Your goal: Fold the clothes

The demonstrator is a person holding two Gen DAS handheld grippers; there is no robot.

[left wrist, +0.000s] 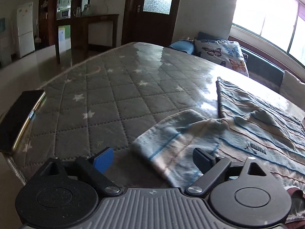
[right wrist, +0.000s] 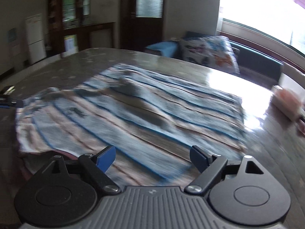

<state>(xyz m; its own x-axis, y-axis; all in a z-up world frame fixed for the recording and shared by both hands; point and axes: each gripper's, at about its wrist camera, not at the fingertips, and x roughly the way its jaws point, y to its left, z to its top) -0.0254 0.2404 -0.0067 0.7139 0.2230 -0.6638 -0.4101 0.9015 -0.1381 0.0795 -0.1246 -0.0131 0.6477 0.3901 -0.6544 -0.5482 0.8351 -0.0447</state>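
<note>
From my left wrist view, the striped shirt (left wrist: 247,126) lies spread on the surface (left wrist: 106,95), which is covered by a grey quilted cloth with white stars under a glossy sheet. The garment is pale blue with thin darker blue lines and pinkish-beige bands, and carries a small dark logo (left wrist: 256,148) on its chest. One sleeve (left wrist: 171,143) reaches out toward the near edge and ends between the fingers of my left gripper (left wrist: 154,159); those fingers stand wide apart, holding nothing. I cannot tell whether they touch the cloth. The body of the shirt shows a raised fold and several wrinkles near its middle.

From my right wrist view, which is motion-blurred, the same shirt (right wrist: 133,110) fills the centre of the surface (right wrist: 266,152), lying mostly flat with a dark crease across it. My right gripper (right wrist: 152,159) sits over the garment's near edge, its fingers likewise wide apart and empty.

A dark phone (left wrist: 19,118) rests at the left edge of the surface. Beyond the far side stands a butterfly-print cushion (left wrist: 223,55) below a bright window (left wrist: 266,9).
</note>
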